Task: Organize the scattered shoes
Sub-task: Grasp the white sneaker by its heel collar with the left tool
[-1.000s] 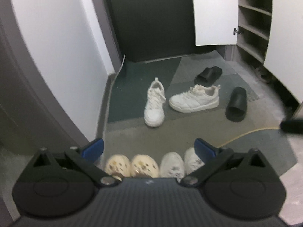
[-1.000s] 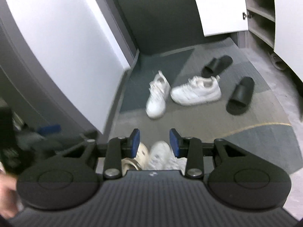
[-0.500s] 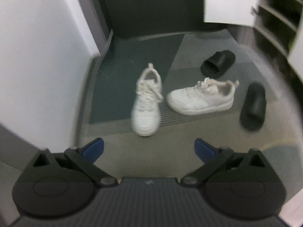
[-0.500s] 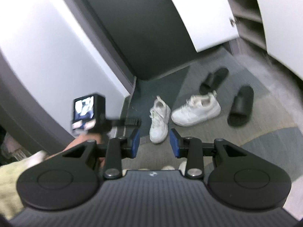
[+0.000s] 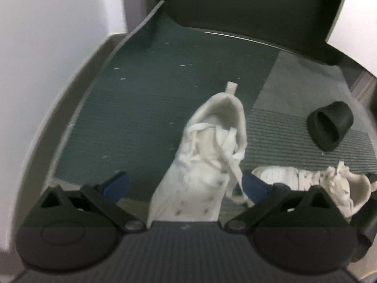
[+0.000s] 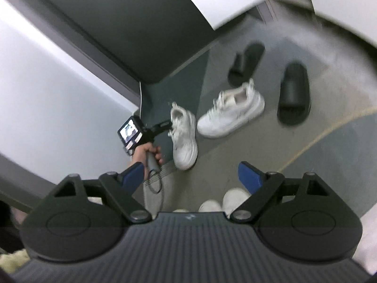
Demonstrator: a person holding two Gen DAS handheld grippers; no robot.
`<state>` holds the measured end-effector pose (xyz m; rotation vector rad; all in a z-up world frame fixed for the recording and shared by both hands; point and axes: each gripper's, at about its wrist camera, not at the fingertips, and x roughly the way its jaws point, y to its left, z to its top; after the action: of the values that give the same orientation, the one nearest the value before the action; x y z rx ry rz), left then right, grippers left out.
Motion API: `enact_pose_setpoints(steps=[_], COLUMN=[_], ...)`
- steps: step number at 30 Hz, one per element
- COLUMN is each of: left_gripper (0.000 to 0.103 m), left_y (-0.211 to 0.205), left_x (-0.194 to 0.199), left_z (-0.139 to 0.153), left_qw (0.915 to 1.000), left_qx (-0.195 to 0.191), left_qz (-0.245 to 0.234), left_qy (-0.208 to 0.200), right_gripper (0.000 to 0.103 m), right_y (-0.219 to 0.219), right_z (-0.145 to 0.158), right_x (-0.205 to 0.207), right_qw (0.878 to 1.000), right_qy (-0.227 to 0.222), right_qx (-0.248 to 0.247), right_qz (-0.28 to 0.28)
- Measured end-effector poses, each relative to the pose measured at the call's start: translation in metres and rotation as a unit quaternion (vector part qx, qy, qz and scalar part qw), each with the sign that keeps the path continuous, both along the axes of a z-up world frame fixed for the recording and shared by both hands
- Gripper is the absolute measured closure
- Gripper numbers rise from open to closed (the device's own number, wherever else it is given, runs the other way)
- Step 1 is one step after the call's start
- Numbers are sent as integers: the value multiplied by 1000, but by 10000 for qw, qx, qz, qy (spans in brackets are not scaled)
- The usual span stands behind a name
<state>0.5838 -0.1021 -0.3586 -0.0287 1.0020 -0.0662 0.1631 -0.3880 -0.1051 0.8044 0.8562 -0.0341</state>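
As the left tool (image 5: pixel 183 184) has dropped from over the floor to the near white sneaker (image 5: pixel 202 165), its pads stand wide w/ the shoe between them, not pressing yet. R tool (image 6: pixel 190 175) has just been opening, now wide & empty, further back. Second sneaker (image 6: pixel 232 114) lies just beside; two black slides (image 6: pixel 293 94) beyond. Likely next: clamp & lift.

The left wrist view looks down, very close over one white sneaker (image 5: pixel 207 165). The right wrist view looks down from higher up and sees that same white sneaker (image 6: pixel 185 139).
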Motion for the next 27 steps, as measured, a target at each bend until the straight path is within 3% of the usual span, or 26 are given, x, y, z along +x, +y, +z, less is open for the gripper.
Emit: enact_pose_setpoints(steps=[4,7,11,18,21,27], left_gripper=[0,1,4,25,27,30], left_y=[-17,-28,-29,-50,-47,-41], left_x=[22,34,51,48,39,12], left_z=[-25,-40,-69,-64,-50,-6], left_qw=[9968,9943,9980,9974,9979,9983], left_qx=[-32,15,135,535,586,431], left_qz=[-702,-1016,-613,-465,-203,-308], left_qy=[-380,-311,36,87,175,236], right_gripper=[14,14,15,15,15,15], right_y=[0,-2,-12,-27,-29,-28], right_z=[-22,-36,-46,-38,-30,-8], right_x=[16,20,20,3,-5,-33], right_qw=[9990,9973,9948,9947,9952,9965], right_qy=[361,589,807,692,585,313], right_qx=[277,423,550,556,511,513], right_qz=[-36,-104,-296,-513,-588,-579])
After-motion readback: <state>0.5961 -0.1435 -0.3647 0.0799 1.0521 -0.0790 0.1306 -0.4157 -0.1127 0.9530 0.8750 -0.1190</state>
